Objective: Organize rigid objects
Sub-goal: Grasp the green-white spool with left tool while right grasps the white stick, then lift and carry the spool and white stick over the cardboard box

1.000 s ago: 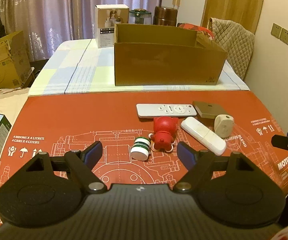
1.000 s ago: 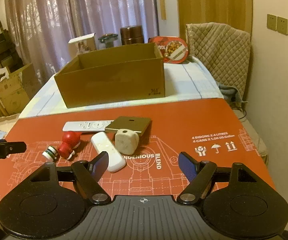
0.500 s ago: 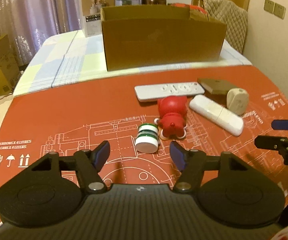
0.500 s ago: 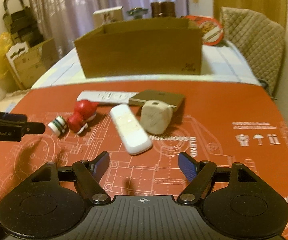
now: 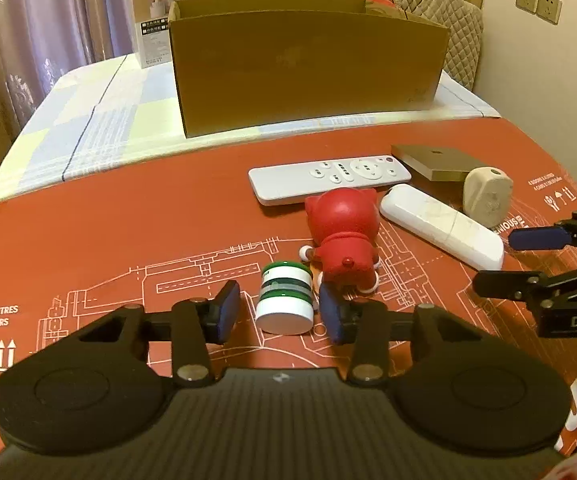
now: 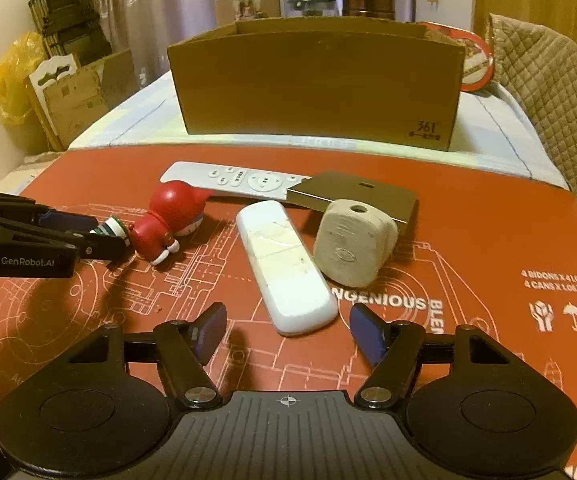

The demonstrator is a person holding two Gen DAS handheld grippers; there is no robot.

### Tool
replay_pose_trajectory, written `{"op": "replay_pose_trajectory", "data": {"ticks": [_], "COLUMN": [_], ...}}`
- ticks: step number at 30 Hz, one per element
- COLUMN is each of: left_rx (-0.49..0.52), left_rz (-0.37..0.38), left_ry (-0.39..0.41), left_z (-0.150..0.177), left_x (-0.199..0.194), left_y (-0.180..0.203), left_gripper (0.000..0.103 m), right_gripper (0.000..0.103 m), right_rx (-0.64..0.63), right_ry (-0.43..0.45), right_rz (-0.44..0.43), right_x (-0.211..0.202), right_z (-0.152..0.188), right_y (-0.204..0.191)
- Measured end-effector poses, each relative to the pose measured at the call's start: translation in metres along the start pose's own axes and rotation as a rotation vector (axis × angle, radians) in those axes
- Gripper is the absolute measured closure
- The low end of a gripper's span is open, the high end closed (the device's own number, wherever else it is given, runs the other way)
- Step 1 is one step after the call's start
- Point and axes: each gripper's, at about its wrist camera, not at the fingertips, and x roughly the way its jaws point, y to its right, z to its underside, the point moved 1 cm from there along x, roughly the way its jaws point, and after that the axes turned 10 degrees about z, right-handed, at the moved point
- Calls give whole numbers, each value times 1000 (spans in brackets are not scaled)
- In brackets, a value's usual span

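Note:
A small green-and-white striped jar (image 5: 285,298) lies on the red mat, between the open fingers of my left gripper (image 5: 280,312), which do not touch it. A red cat figurine (image 5: 344,236) lies just right of it. A white remote (image 5: 328,178), a white oblong device (image 6: 284,268), a cream plug adapter (image 6: 352,246) and a flat tan box (image 6: 356,194) lie nearby. My right gripper (image 6: 288,330) is open, its fingers either side of the near end of the white device. It also shows in the left wrist view (image 5: 524,258).
An open cardboard box (image 5: 308,60) stands behind the mat on a checked cloth. A white carton (image 5: 160,12) and jars stand behind it. A quilted chair back (image 6: 548,92) is at the right. Cardboard and a yellow bag (image 6: 12,80) are at the left.
Both grippers have moved forward and down toward the mat. The left one now straddles the striped jar and has narrowed; the right one has reached the near end of the white device.

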Motion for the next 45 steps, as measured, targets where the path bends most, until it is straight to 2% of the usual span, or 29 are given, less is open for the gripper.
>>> {"op": "replay_pose_trajectory", "data": {"ticks": [4, 11, 13, 14, 22, 31, 37, 45], "left_rx": [-18, -52, -58, -58, -46, -35, -30, -40], "left_rz": [15, 17, 12, 11, 3, -7, -9, -15], "left_ry": [-14, -10, -10, -10, -12, -7, -7, -4], "left_z": [0, 3, 4, 4, 7, 8, 9, 9], "left_x": [5, 3, 2, 1, -1, -2, -2, -4], "left_y": [-2, -5, -6, -6, -2, 0, 1, 1], "left_gripper": [77, 77, 77, 77, 77, 77, 77, 77], "right_gripper": [38, 41, 61, 65, 65, 64, 65, 66], "right_rx": [-10, -37, -46, -53, -58, -66, -67, -47], "right_ry": [0, 9, 11, 9, -7, 28, 49, 29], "right_rz": [1, 15, 18, 18, -1, 31, 35, 37], "right_x": [9, 19, 16, 14, -4, 14, 13, 10], "right_z": [-4, -7, -6, -5, 11, -2, 4, -1], "right_y": [-3, -9, -12, -13, -25, -35, -35, -33]}}
